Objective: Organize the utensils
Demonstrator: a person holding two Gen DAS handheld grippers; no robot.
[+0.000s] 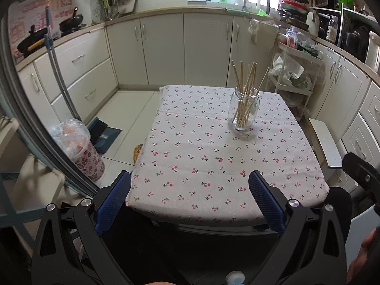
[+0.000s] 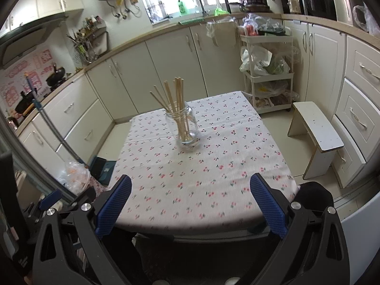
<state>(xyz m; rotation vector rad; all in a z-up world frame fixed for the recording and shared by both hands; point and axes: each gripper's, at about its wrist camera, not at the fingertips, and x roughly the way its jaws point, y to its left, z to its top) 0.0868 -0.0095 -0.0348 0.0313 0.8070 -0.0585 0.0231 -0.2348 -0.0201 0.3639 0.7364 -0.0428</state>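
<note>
The table (image 1: 213, 166) shows its near edge and both side edges; bare cloth fills the stretch between the jar (image 1: 243, 110) and the near edge. Both grippers hover level at that edge, left gripper (image 1: 190, 190) and right gripper (image 2: 190, 192) spread wide, holding nothing. The jar stands toward 1 o'clock in the left view, 12 o'clock in the right. Chopsticks (image 1: 247, 87) stand upright inside, tops fanning outward.

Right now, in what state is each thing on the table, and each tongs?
glass jar: upright, no lid, holding the chopsticks.
chopsticks: standing in the jar, leaning, fanned out.
tablecloth: spread flat over the table.
left tongs: open, empty.
right tongs: open, empty.
</note>
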